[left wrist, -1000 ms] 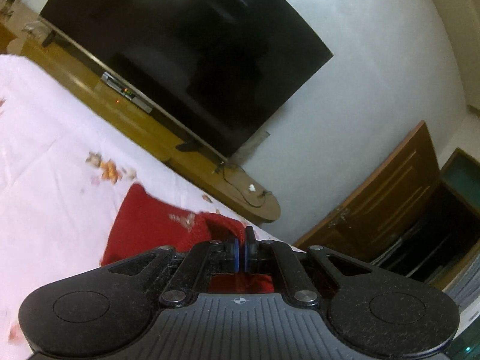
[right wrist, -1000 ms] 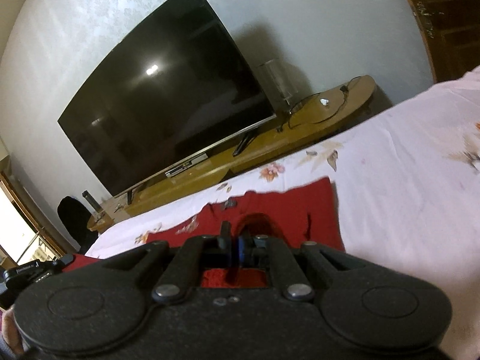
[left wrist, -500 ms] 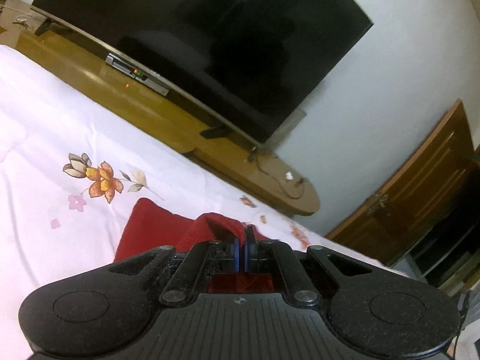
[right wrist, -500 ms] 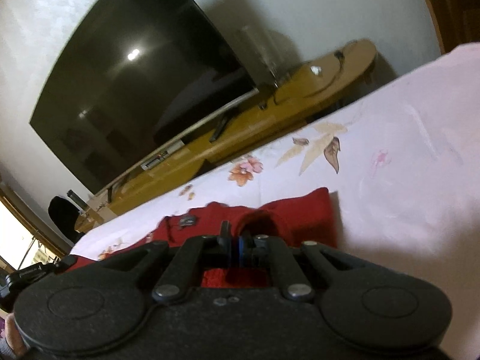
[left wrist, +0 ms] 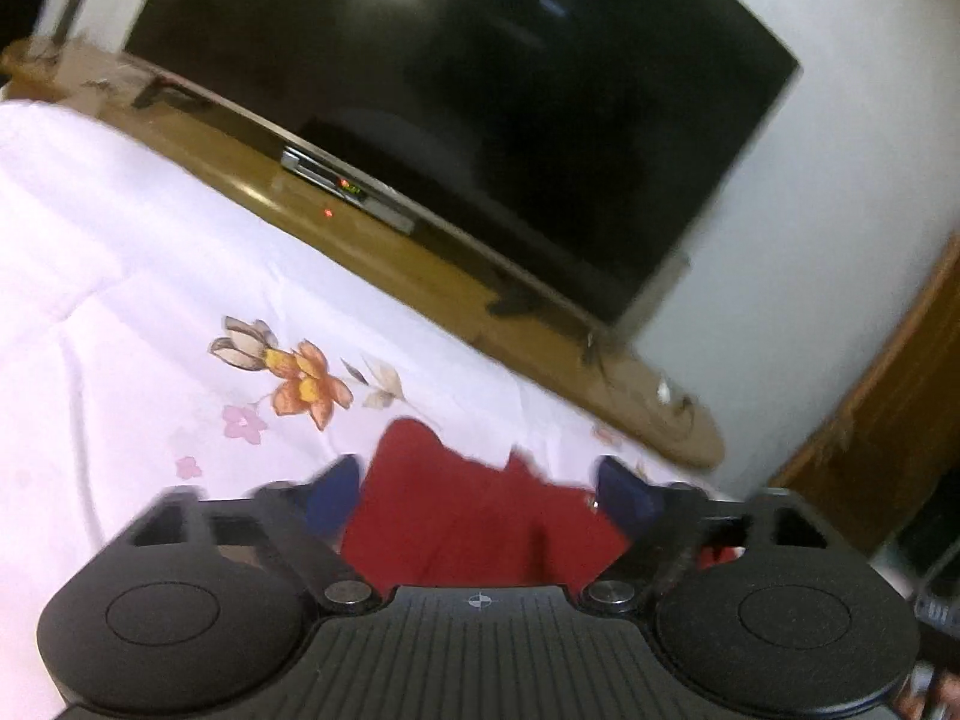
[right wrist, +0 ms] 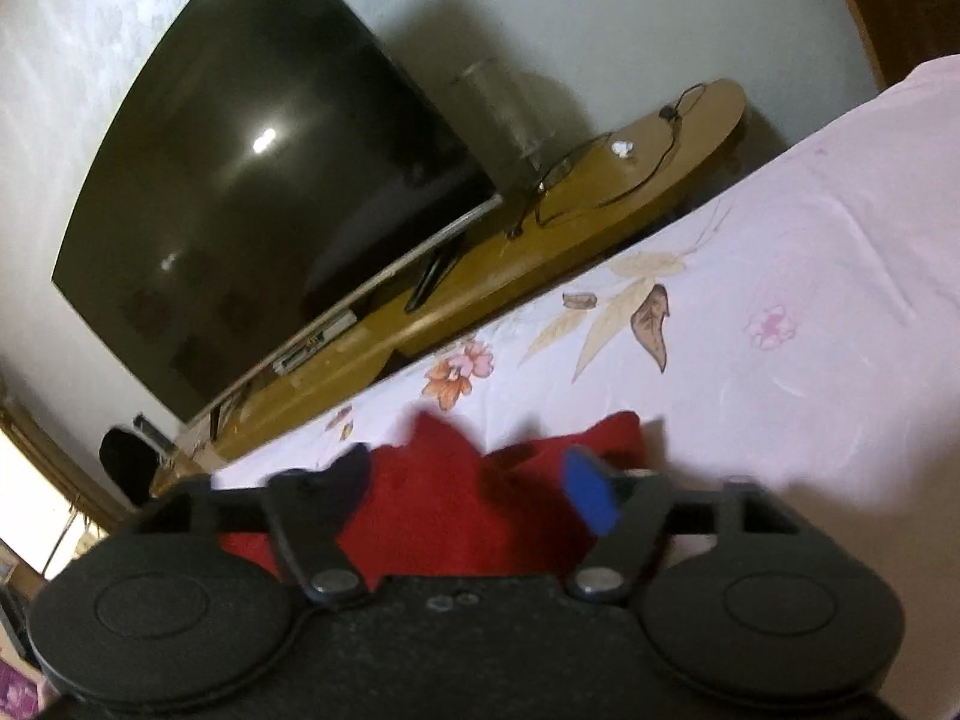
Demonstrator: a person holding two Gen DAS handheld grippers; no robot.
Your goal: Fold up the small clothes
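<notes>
A small red garment (left wrist: 474, 516) lies on the white floral bedsheet (left wrist: 150, 300), bunched with raised points along its far edge. My left gripper (left wrist: 480, 495) is open, its blue-padded fingers spread to either side of the cloth just above it. In the right wrist view the same red garment (right wrist: 468, 504) lies on the sheet (right wrist: 780, 360). My right gripper (right wrist: 474, 489) is also open, with its fingers wide apart over the cloth. Neither gripper holds anything.
A large dark television (left wrist: 468, 96) stands on a long wooden stand (left wrist: 420, 282) past the bed's far edge; it also shows in the right wrist view (right wrist: 270, 198). A wooden door (left wrist: 900, 420) is at the right. A cable (right wrist: 600, 174) lies on the stand.
Both grippers were shut on the red garment and have opened wide. The cloth has dropped free onto the sheet.
</notes>
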